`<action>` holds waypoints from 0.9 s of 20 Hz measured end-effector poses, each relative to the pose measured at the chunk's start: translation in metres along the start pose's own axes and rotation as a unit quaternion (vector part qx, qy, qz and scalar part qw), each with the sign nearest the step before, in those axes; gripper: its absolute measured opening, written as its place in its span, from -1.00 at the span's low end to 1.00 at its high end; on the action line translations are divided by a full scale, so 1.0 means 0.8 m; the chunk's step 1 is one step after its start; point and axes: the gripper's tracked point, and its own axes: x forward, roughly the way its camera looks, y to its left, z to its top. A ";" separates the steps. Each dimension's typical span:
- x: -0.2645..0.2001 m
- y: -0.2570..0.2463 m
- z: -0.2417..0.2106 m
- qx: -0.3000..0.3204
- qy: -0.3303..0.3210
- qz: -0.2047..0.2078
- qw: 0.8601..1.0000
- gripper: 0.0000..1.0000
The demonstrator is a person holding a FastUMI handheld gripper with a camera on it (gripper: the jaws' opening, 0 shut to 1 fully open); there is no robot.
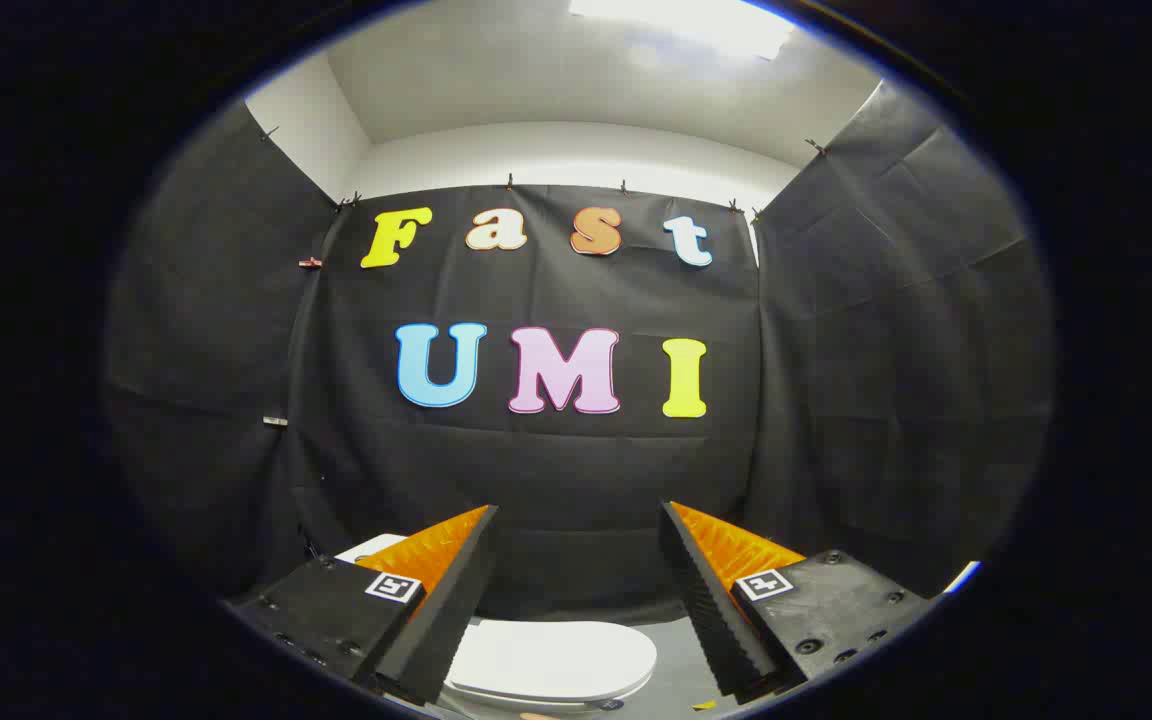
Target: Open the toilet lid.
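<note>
Toilet lid (551,658) down (white) | gripper (578,520) fingers apart above | grey floor (681,672)

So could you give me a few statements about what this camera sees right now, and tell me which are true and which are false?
1. The toilet lid is down, lying flat. True.
2. The gripper has its fingers pressed on the lid. False: they stand wide apart, holding nothing.
3. The lid lies below the fingers, seen in the gap between them. True.
4. The black cloth wall hangs behind the toilet. True.
5. The lid is already raised against the wall. False: it is not yet lifted.
</note>
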 end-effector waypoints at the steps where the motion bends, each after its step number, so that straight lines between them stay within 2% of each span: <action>1: 0.000 -0.003 -0.001 0.000 0.001 -0.002 1.000 0.96; 18: 0.005 -0.017 -0.007 0.006 0.014 -0.014 1.000 0.97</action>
